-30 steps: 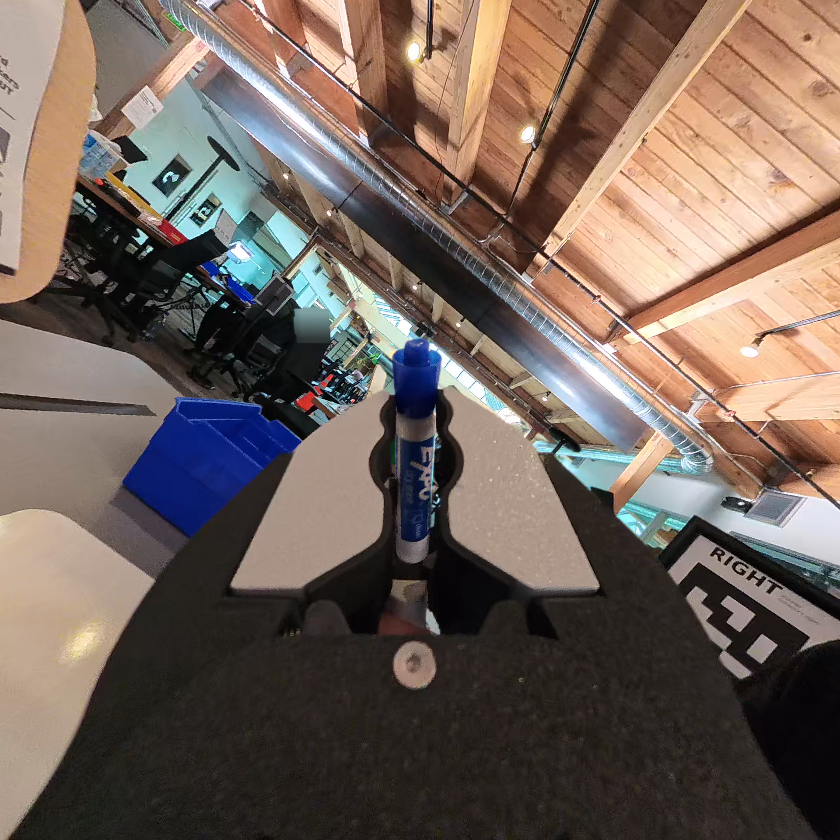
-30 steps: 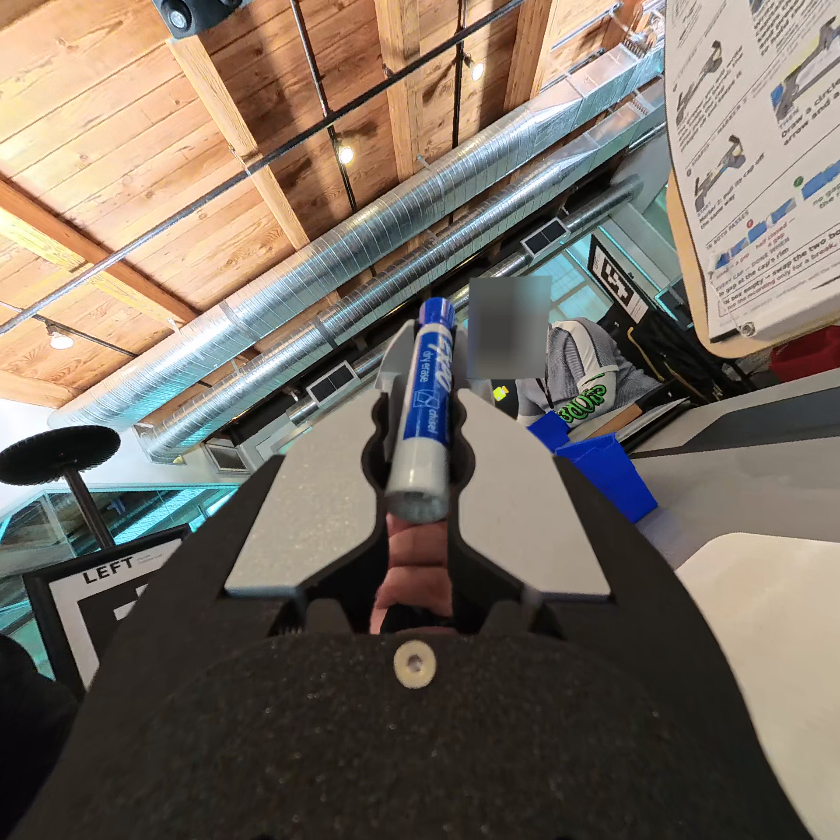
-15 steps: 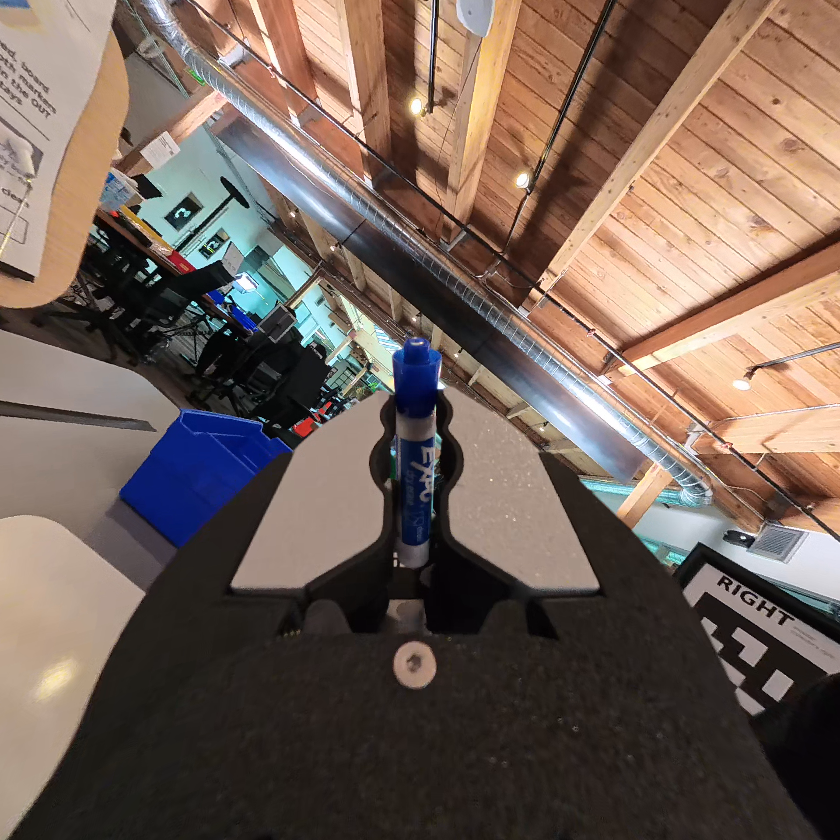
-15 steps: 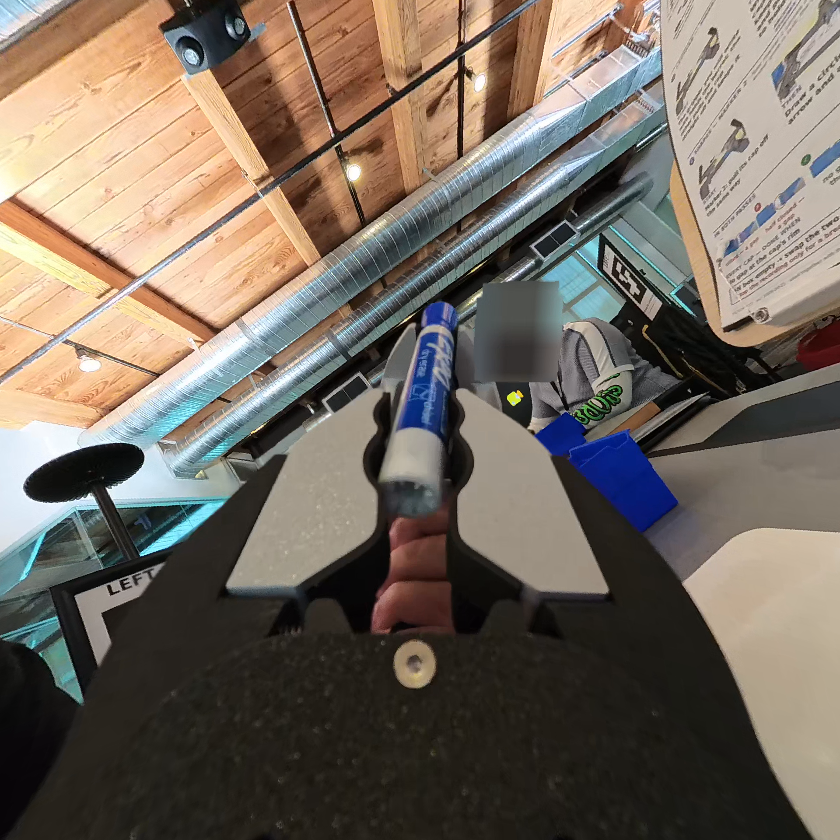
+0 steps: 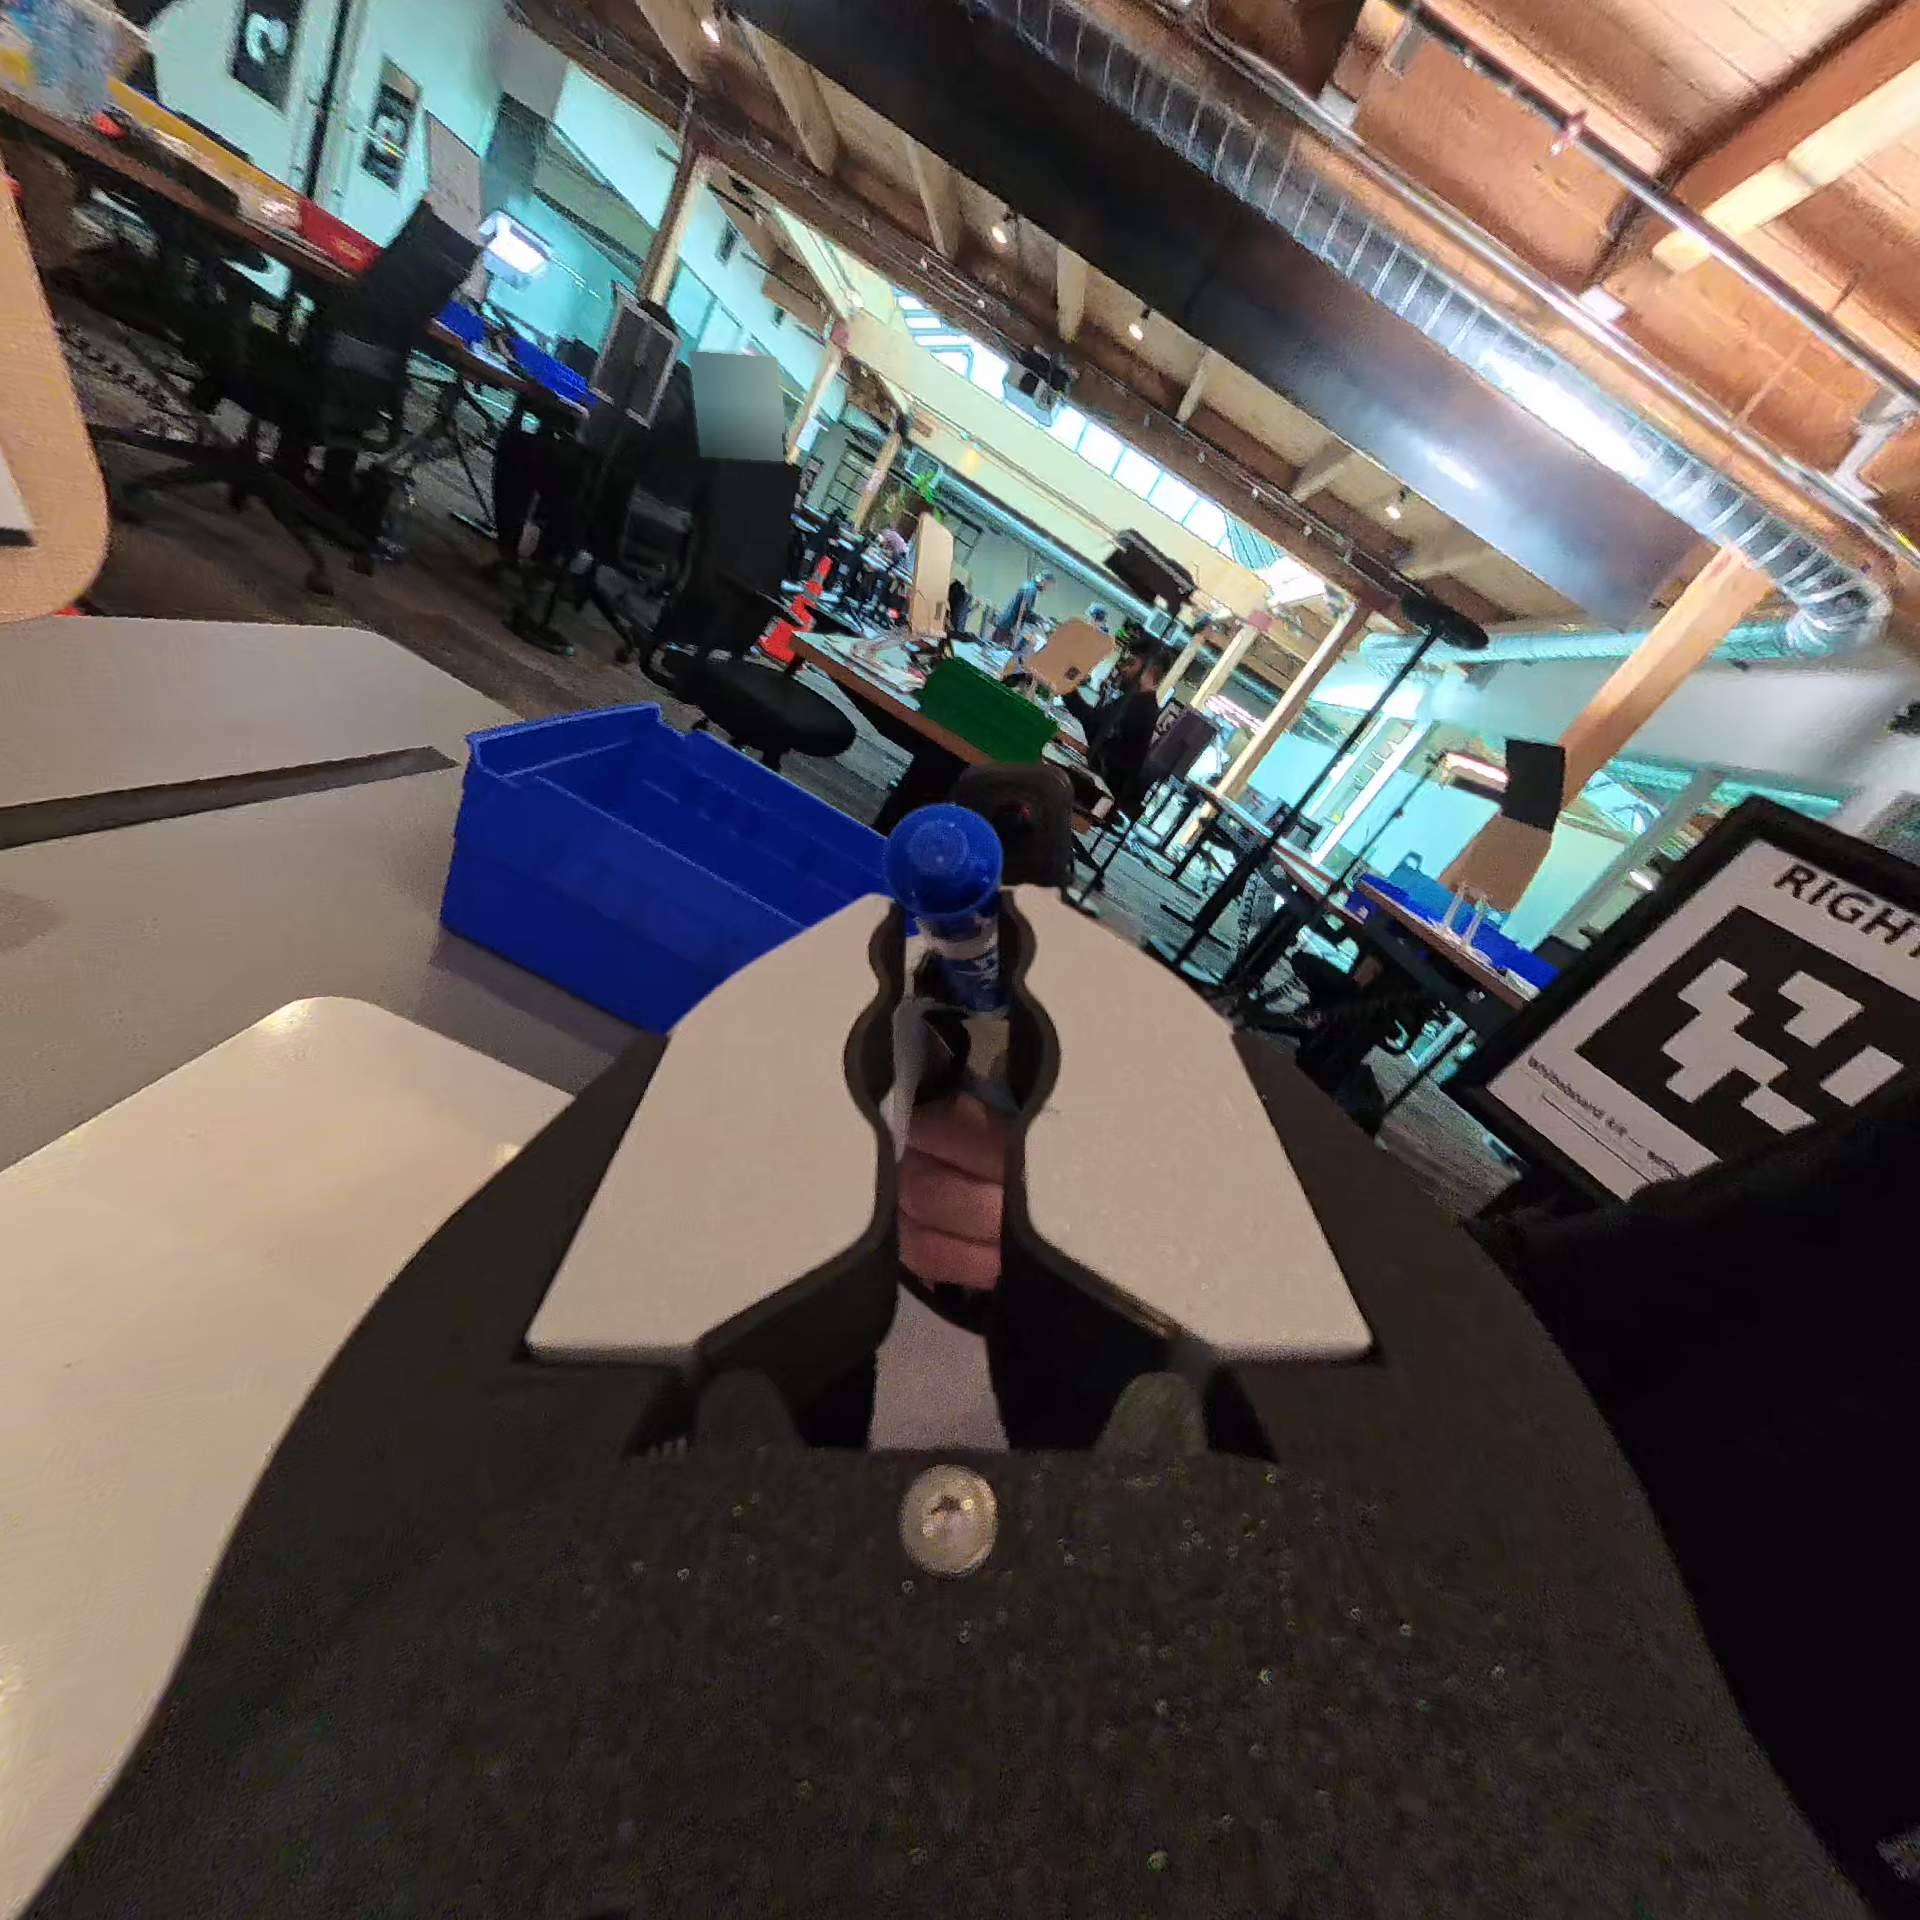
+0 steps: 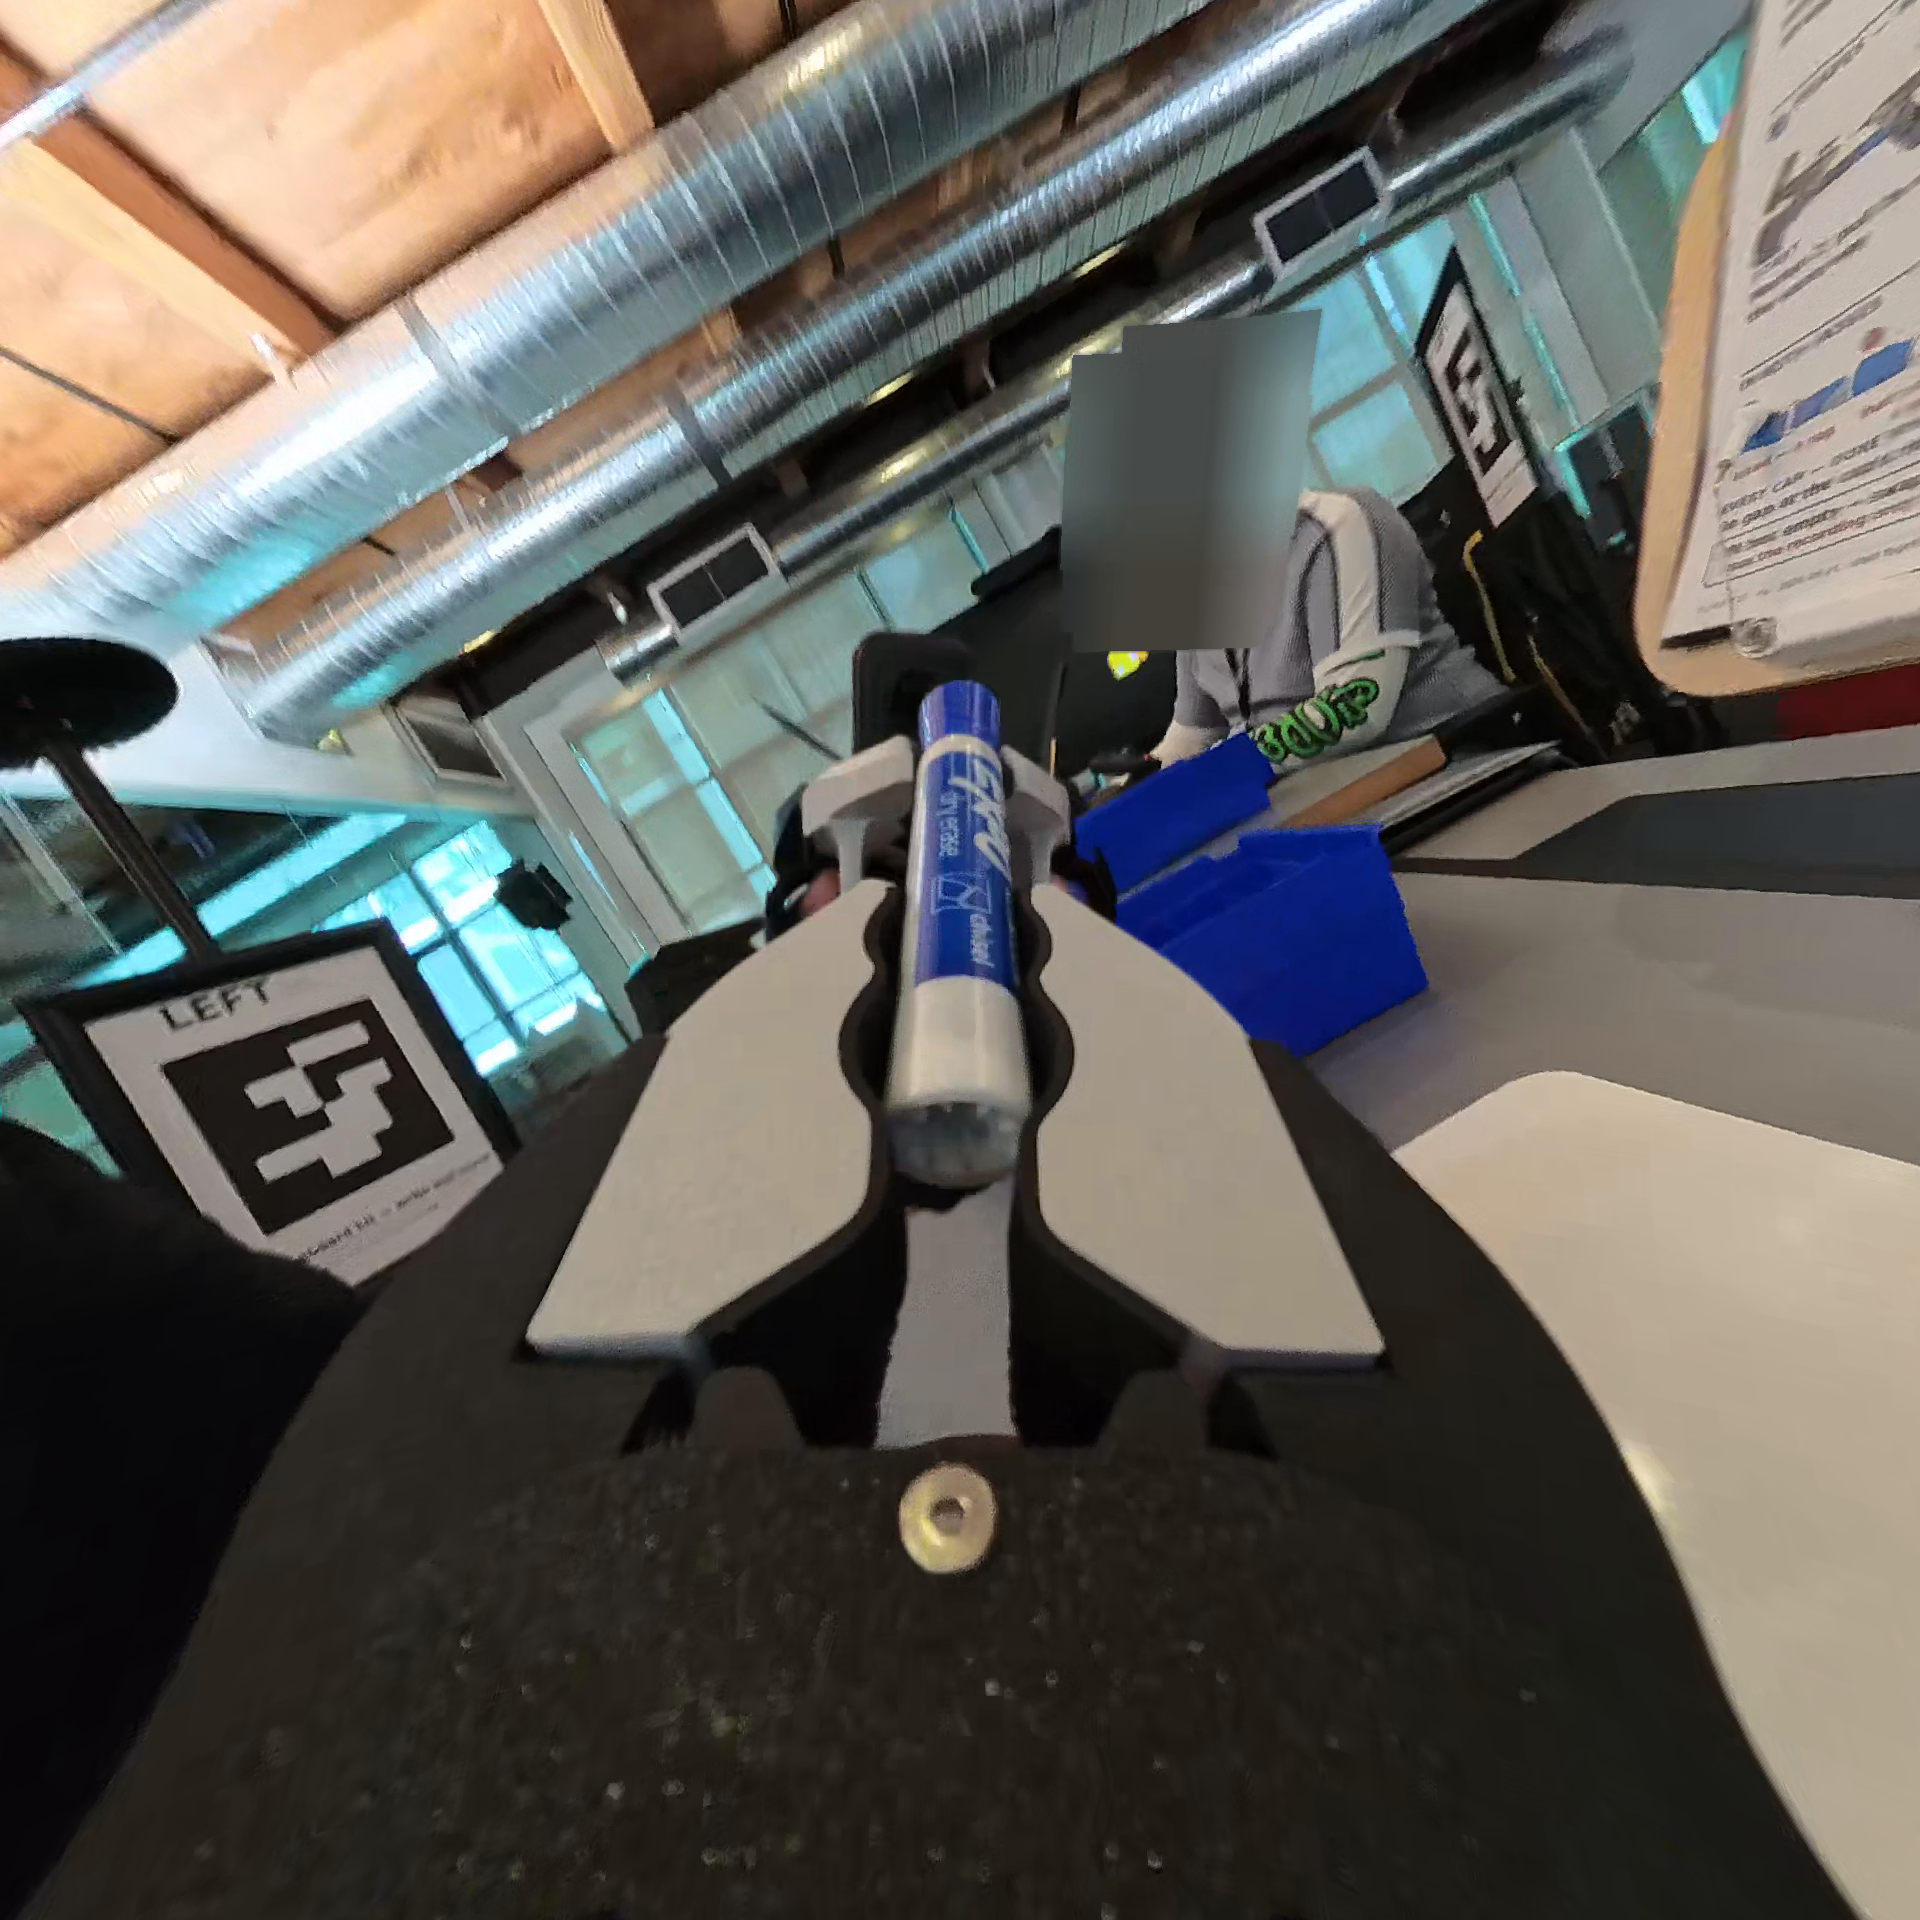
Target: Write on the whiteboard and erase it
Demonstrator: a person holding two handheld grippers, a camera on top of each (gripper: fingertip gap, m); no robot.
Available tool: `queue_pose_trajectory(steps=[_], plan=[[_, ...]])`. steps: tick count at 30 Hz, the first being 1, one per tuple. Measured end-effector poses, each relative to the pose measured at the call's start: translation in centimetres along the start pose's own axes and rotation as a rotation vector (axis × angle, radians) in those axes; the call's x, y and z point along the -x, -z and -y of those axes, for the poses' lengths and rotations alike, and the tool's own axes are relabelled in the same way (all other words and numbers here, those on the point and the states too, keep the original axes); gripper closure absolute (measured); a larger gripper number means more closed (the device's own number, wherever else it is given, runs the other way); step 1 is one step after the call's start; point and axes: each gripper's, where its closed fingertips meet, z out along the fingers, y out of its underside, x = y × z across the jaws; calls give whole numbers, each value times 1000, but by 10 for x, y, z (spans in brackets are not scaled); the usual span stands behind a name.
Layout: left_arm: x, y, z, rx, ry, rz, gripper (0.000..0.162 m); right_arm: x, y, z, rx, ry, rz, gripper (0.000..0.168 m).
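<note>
The right tool (image 6: 961, 904) is clenched on the blue marker (image 6: 951, 997) barrel, butt end nearest. Beyond it, the left tool (image 5: 951, 920) grasps the cap (image 5: 940, 868) end. The whiteboard (image 6: 1683, 1299) lies on the table beside both. This looks like uncapping: pull straight apart along the barrel, with both grips firm

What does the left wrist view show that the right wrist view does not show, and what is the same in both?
Only the left wrist view shows the marker's blue cap end-on, a green bin and office chairs. Only the right wrist view shows the marker's barrel along its length, a seated person's sleeve and silver ducts. Both show a gripper shut on the marker, a blue bin and the white board.
</note>
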Motion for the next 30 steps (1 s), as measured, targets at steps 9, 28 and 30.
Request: queue_pose_trajectory(steps=[9,28,30], plan=[[-20,22,-8,267,-159,-28,144,11,4,-3,184,30,36,149],[-29,30,-33,416,-353,-52,143,32,-1,-25,331,58,102,149],[-32,32,-32,421,-400,-48,143,35,-2,-26,335,76,111,149]])
